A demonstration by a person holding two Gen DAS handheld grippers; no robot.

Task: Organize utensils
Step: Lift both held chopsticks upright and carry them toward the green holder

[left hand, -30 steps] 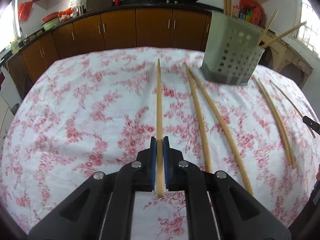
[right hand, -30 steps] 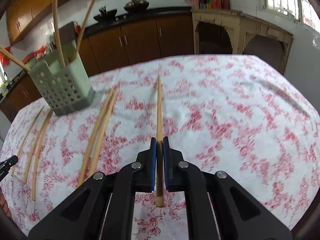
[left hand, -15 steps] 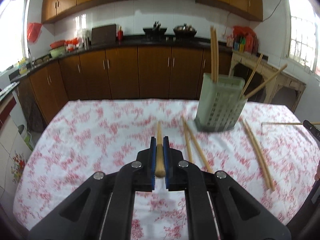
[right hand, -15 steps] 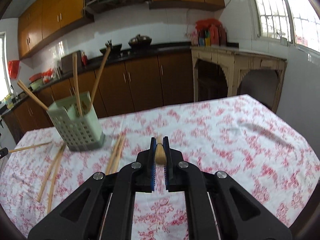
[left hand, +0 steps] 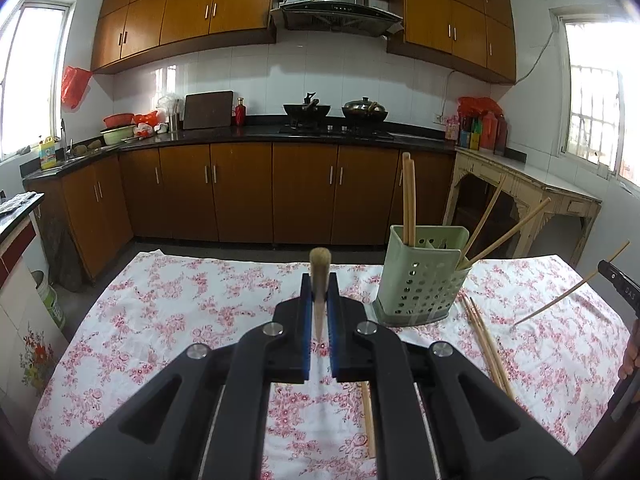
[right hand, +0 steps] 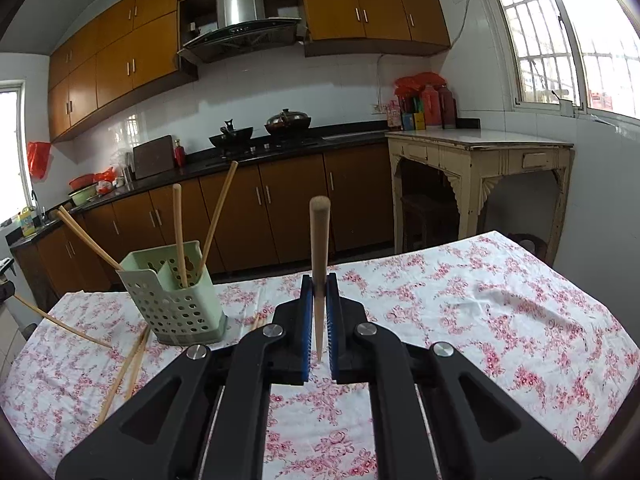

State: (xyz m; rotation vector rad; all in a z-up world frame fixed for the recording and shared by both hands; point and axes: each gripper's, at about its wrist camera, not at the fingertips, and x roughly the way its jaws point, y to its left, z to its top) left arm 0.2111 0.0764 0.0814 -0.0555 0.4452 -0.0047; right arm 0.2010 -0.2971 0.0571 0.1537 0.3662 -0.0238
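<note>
You are in a home kitchen. Brown wooden cabinets (left hand: pixel 240 192) run under a black countertop (left hand: pixel 260 132) along the far wall, with a steel range hood (left hand: pixel 336 4) over a wok (left hand: pixel 307 109) and a lidded pan (left hand: pixel 365 110). At far left is a sink tap (left hand: pixel 63 140); nearest you lies a floral tablecloth (left hand: pixel 168 320).

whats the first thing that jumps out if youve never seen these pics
A wooden chopstick pinched upright in the left gripper, and another wooden chopstick clamped in the right gripper. Behind them a pale green perforated plastic utensil holder stands on the red-flowered white tablecloth, with loose chopsticks lying beside it.
</note>
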